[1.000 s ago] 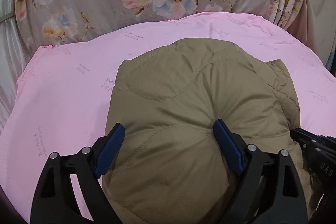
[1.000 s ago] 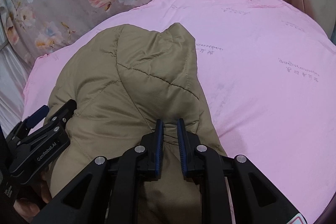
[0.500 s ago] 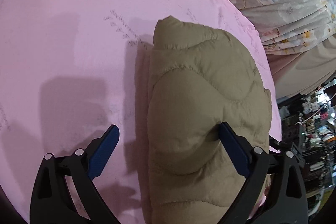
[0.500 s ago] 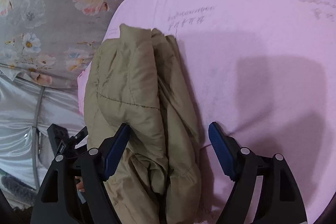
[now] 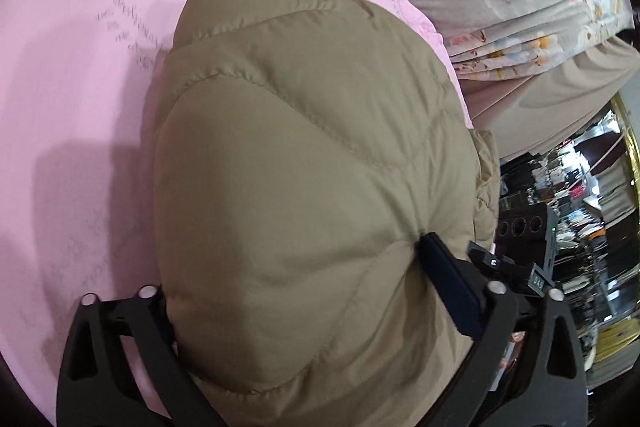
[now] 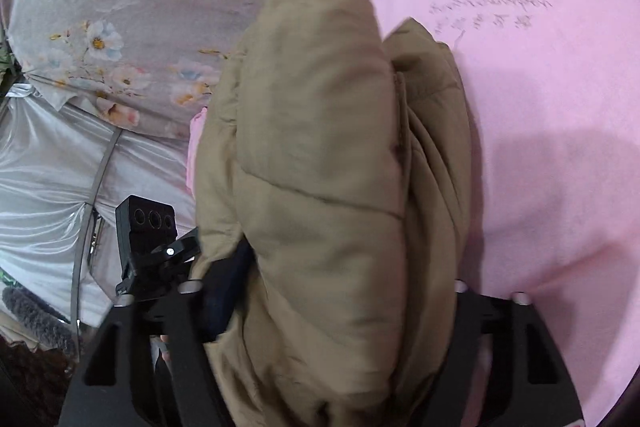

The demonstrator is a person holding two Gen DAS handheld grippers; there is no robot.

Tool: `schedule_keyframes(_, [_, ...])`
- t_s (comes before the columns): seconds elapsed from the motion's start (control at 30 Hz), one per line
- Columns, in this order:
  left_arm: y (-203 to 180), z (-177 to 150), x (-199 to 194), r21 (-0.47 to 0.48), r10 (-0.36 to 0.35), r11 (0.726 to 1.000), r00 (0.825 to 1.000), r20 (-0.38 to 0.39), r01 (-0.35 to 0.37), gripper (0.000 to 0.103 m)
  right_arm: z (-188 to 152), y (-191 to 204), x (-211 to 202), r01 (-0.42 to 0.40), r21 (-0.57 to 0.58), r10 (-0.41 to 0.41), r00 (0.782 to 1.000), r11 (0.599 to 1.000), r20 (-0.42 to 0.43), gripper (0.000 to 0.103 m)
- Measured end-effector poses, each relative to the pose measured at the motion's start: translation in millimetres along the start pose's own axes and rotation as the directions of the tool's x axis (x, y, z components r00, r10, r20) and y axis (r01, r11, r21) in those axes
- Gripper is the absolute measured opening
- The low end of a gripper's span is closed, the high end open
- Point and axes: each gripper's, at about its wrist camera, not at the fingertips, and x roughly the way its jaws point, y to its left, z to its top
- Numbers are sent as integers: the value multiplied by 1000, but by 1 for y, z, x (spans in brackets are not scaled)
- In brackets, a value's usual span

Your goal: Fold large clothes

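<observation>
Your folded jacket (image 5: 312, 163) bulges so far that it hides the left finger of your left tongs (image 5: 304, 291) and the right finger of your right tongs (image 6: 340, 311); only one dark blue pad (image 5: 448, 283) shows in the left view and one pad (image 6: 226, 291) in the right, slightly blurred. Both tongs straddle the bundle from opposite ends and are closing. The left pad dents the padding, so the left tongs are clenched wide on the jacket; you cannot tell whether the right pads press yet. The jacket is olive, quilted, puffy, with curved stitch lines, lying on smooth pink sheet (image 5: 80, 67) printed with faint script, beside grey floral fabric (image 6: 140, 7).
</observation>
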Motion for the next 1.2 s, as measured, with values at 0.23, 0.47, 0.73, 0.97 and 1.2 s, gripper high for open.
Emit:
schedule_keyframes(0.23, [-28, 18, -64, 193, 22, 980, 989, 148, -51, 70, 12, 80, -5, 52, -166, -35, 994, 985, 101, 30])
schedule_keyframes(0.47, [-39, 63, -140, 308, 48, 940, 953, 300, -144, 70, 45, 153, 14, 16, -282, 33, 985, 959, 170, 30])
schedule_keyframes(0.73, [13, 120, -160, 288, 132, 926, 923, 361, -245, 71, 90, 178, 97, 36, -267, -2, 992, 963, 127, 32])
schedule_keyframes(0.97, [90, 153, -116, 209, 237, 928, 922, 305, -308, 71, 105, 152, 179, 128, -229, -119, 991, 965, 56, 34])
schedule_keyframes(1.2, [154, 156, -90, 71, 246, 958, 921, 303, -279, 88, 111, 122, 210, 119, -142, -114, 993, 983, 43, 59])
